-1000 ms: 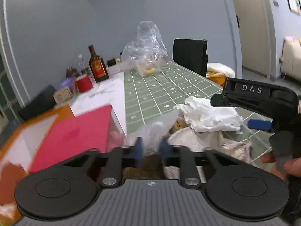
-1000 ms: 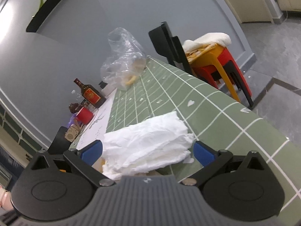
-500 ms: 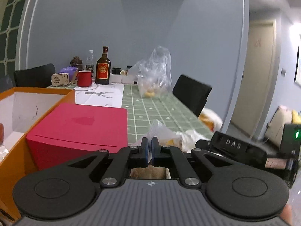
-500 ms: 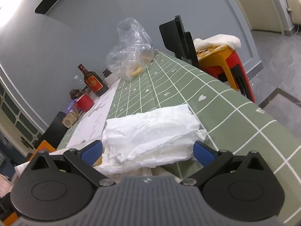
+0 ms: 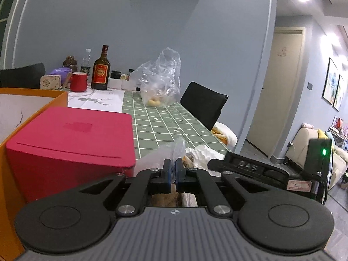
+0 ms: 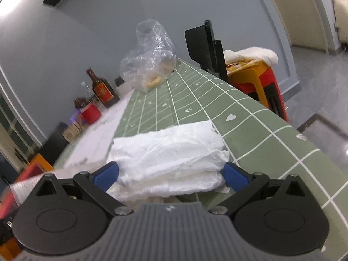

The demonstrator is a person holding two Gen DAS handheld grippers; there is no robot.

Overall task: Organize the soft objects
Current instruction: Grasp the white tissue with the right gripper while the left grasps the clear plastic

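My left gripper (image 5: 173,175) is shut on the edge of a clear plastic bag (image 5: 165,153) and holds it up beside the red box (image 5: 71,143). Something brown hangs below the jaws, partly hidden. My right gripper (image 6: 170,175) is open, its blue fingertips (image 6: 104,175) on either side of a crumpled white tissue wad (image 6: 169,158) on the green checked tablecloth (image 6: 250,119). The tissue (image 5: 204,155) and the right gripper's body (image 5: 250,167) also show in the left wrist view.
An orange box (image 5: 32,100) holds the red box at the left. At the far end stand a clear bag of bread (image 5: 159,80), a brown bottle (image 5: 100,69), a red mug (image 5: 78,82). A black chair (image 5: 202,104) and a stool (image 6: 258,80) stand at the right.
My left gripper closed on the plastic bag and lifted it, the view tilting up to level. My right gripper stayed open and moved in around the tissue wad.
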